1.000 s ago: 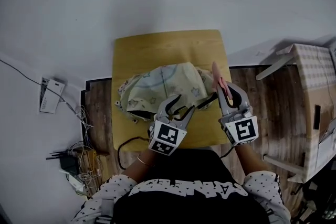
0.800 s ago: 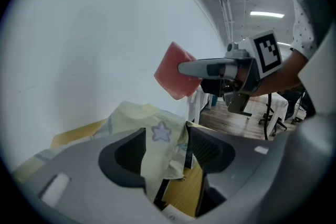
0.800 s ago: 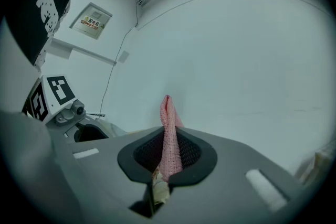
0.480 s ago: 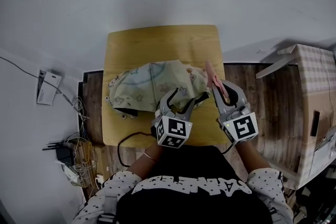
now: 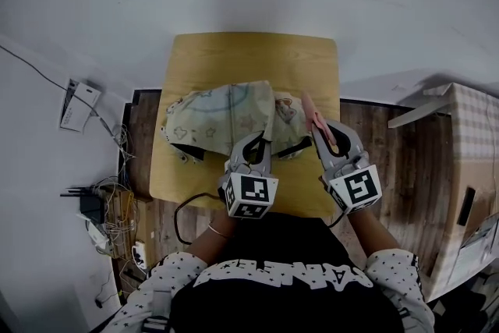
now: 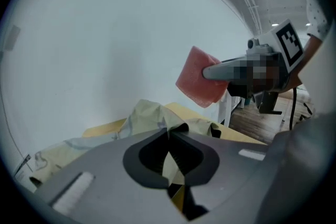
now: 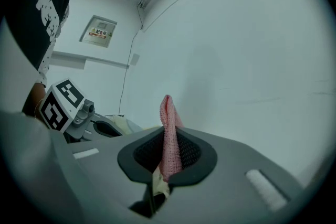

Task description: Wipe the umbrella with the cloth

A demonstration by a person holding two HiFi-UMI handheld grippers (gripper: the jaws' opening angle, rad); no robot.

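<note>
- The umbrella (image 5: 222, 117), soft, light, crumpled fabric, lies mid-tabletop (image 5: 249, 58); I'd pinch it at a fold near its edge.
- The left gripper (image 5: 260, 143) has just clamped onto a fold at the umbrella's 5 o'clock.
- The right gripper (image 5: 320, 138) grips the limp pink cloth (image 5: 314, 117) at the umbrella's 3 o'clock.
- The cardboard box (image 5: 468, 136), farther out at 3 o'clock: contents unseen.

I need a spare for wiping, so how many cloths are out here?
1. The pink mesh cloth is pinched upright in the right tongs, right of the pale star-printed fabric umbrella on the yellow wooden table. Another could be hidden under the umbrella.
</note>
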